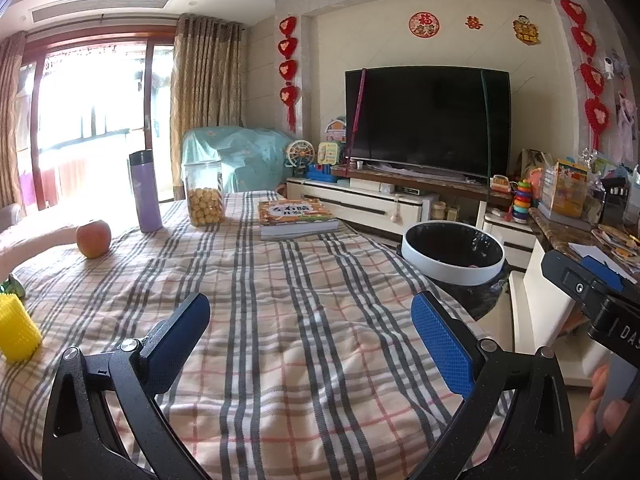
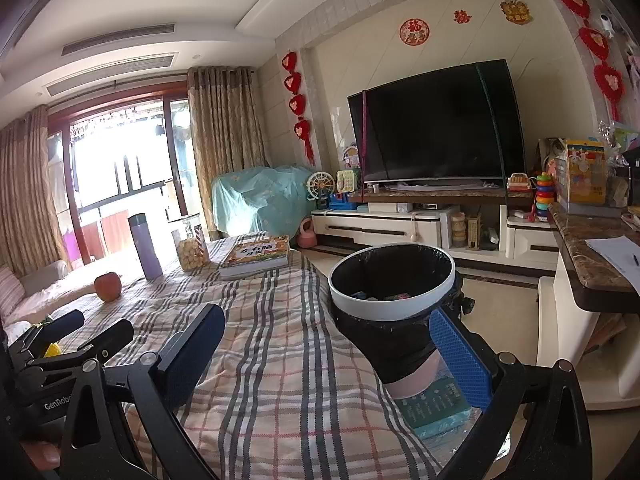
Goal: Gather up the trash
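On the checked cloth [image 1: 304, 320], left to right: one yellow toy [image 1: 18, 330], one apple [image 1: 93, 238], one flask [image 1: 145, 191], one jar [image 1: 203, 193], one book [image 1: 297, 216]. One bin [image 2: 390, 285] stands right of the table, scraps inside. Left gripper [image 1: 312, 340] gapes wide, empty; right gripper [image 2: 328, 356] likewise spread, holding nothing.

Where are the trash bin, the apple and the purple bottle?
trash bin [image 2: 394, 307]: right wrist view, front of its white rim.
apple [image 1: 93, 239]: left wrist view, middle of its skin.
purple bottle [image 1: 146, 196]: left wrist view, middle of its lilac body.
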A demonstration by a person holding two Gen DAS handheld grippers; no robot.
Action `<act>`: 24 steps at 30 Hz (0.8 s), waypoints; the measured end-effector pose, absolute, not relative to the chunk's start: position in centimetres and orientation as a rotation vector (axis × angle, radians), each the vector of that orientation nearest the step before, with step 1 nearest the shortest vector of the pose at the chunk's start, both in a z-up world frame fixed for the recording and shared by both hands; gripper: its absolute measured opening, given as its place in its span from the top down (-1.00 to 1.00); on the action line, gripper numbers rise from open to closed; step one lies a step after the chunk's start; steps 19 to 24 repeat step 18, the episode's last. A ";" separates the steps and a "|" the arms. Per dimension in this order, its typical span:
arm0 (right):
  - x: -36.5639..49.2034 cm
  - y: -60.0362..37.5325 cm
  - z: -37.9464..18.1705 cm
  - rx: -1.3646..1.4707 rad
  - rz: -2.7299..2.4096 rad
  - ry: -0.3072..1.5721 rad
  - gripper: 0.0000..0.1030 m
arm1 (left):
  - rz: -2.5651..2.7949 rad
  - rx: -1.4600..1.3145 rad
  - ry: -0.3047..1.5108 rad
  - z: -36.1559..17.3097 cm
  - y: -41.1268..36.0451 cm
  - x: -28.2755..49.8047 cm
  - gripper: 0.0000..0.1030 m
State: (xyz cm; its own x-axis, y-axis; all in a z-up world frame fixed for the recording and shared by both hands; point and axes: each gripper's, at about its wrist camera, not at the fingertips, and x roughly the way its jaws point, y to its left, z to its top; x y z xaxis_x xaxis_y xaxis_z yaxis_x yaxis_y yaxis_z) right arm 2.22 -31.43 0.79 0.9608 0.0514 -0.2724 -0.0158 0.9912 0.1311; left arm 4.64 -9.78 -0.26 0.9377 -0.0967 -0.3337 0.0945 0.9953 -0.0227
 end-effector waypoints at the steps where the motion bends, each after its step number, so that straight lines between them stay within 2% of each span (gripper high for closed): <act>1: 2.2 -31.4 0.8 0.129 0.035 0.280 -1.00 | -0.099 -0.004 0.341 -0.3 -9.8 4.7 -1.00; 24: 3.7 -31.2 0.5 0.135 0.046 0.319 -1.00 | -0.103 -0.026 0.348 -0.4 -9.1 5.4 -1.00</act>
